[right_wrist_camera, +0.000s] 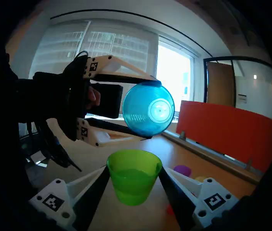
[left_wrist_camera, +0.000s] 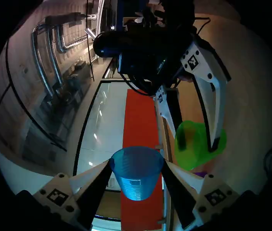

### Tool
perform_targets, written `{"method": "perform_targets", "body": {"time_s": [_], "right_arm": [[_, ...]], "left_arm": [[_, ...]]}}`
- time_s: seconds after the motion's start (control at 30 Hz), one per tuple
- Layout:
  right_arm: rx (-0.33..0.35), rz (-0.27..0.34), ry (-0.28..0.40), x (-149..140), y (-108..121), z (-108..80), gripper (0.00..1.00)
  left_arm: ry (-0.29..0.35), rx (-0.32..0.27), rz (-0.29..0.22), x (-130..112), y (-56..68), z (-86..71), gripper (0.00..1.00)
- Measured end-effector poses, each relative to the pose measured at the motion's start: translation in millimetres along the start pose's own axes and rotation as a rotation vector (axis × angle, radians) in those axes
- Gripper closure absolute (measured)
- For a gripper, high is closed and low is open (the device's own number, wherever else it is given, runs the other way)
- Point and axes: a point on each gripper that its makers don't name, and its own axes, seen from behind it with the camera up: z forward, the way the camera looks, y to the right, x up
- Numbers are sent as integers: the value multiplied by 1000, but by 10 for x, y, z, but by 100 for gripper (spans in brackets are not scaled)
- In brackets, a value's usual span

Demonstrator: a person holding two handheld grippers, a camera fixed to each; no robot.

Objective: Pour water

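Observation:
My left gripper [left_wrist_camera: 136, 169] is shut on a translucent blue cup [left_wrist_camera: 136, 175]. In the right gripper view that left gripper [right_wrist_camera: 151, 109], held by a black-gloved hand [right_wrist_camera: 72, 100], keeps the blue cup [right_wrist_camera: 148, 109] tipped on its side, above and just behind a green cup [right_wrist_camera: 134, 181]. My right gripper [right_wrist_camera: 134, 171] is shut on this upright green cup, which has liquid in its lower half. From the left gripper view, the right gripper [left_wrist_camera: 197, 148] reaches in from the top with the green cup [left_wrist_camera: 195, 159] between its fingers.
A wooden table [right_wrist_camera: 174, 152] lies below, with an orange-red divider panel [right_wrist_camera: 228, 131] along its far edge. A purple thing [right_wrist_camera: 183, 169] and a yellow thing [right_wrist_camera: 200, 179] sit on the table near the panel. Bright windows [right_wrist_camera: 170, 77] stand behind.

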Motion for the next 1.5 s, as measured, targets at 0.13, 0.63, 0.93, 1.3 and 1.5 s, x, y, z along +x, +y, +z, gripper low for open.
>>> {"method": "perform_targets", "body": {"time_s": [0.13,0.63,0.93,1.3,1.5], "right_arm": [[-1,0,2,5,-4,1,9],[-11,-2,8,23,16,1,9],[-18,-4,14,40,34,-32,9],[-29,-14,25,101,72,-61,9],[-33,-23,29,151,82,-68,9]], "left_arm": [[-4,2,-41,-7,6,4,13],[-14,20,-267,-54,-38,8,13],[-30,34,-422,-169,-68,42,13],[-47,56,-569,-318,-155,16,13],[-52,63,-631,-356,-177,-22,13]]}}
